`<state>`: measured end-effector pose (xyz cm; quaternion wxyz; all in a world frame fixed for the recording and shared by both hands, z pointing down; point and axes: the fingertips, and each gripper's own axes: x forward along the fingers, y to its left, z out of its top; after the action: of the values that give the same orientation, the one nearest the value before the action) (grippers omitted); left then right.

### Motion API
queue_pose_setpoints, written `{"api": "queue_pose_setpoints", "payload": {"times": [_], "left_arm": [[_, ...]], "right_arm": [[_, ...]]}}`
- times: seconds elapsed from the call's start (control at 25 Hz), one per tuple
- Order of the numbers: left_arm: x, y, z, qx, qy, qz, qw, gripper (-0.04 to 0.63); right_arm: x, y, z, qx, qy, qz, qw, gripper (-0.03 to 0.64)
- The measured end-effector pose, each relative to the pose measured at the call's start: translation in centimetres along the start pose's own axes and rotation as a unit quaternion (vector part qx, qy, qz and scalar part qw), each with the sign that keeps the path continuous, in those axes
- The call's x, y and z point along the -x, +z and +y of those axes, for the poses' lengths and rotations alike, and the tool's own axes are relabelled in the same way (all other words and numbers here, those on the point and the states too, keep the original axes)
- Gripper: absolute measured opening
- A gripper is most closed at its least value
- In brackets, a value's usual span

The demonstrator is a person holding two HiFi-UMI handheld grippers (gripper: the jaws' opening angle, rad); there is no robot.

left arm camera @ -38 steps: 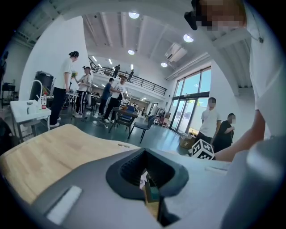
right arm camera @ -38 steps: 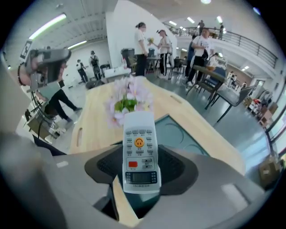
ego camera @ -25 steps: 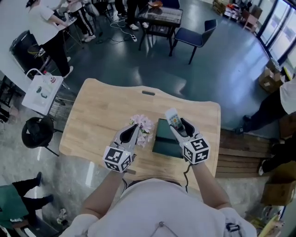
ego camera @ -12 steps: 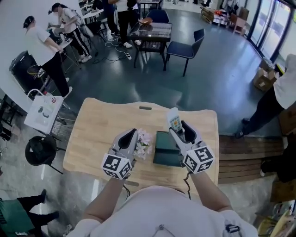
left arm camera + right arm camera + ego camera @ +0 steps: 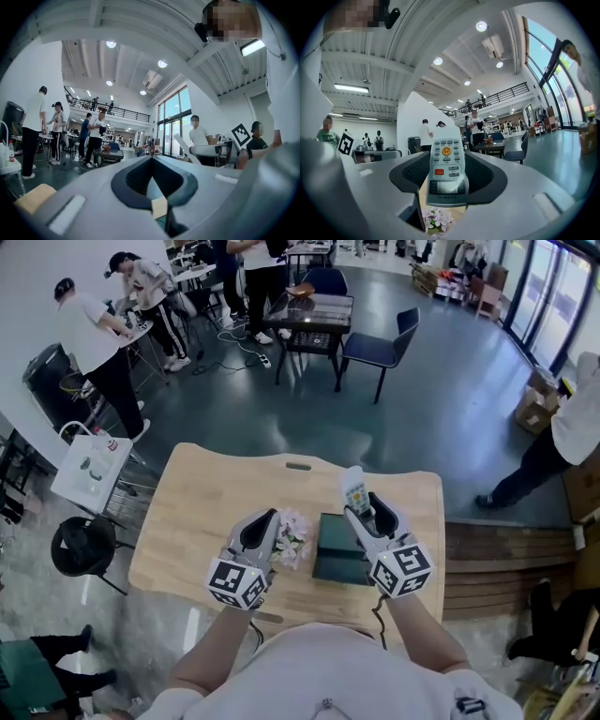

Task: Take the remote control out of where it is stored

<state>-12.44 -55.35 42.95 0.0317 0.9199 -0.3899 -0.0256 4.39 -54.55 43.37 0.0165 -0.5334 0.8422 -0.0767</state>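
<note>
Well, you have the remote control [image 5: 446, 168] between the jaws of your right gripper [image 5: 447, 185], clamped across its two long edges around the lower half, with the upper half sticking out past the tips. In the head view it is held up over the far end of the dark box [image 5: 336, 549] on the wooden table [image 5: 202, 507], clear of both, with the pink flowers [image 5: 292, 532] just to the box's left.

Expect it to be light and stiff: a hard plastic shell that won't bend. Its sides are probably smooth enough to slide if your grip slackens. The long edges are the right place to hold. Pads on the face would press keys, and a hold nearer the tip would leave the weight hanging behind the jaws.

Your left gripper [image 5: 152, 161] carries nothing. Its jaws look brought together at the tips, though from that close angle I can't be sure of a hairline gap.

As for looks, it is a slim white handset with rounded corners. It has grey keys at the top, one round orange button, a red key lower down and a small pale display window near the gripped end.
</note>
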Motion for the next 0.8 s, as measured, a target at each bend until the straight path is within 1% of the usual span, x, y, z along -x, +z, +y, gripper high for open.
{"api": "queue_pose_setpoints", "payload": {"times": [0.8], "left_arm": [[0.56,-0.74,0.27,0.007,-0.001,0.005,1.0000,0.000]], "right_arm": [[0.25,-0.52,0.27,0.007,-0.006,0.011,1.000,0.264]]}}
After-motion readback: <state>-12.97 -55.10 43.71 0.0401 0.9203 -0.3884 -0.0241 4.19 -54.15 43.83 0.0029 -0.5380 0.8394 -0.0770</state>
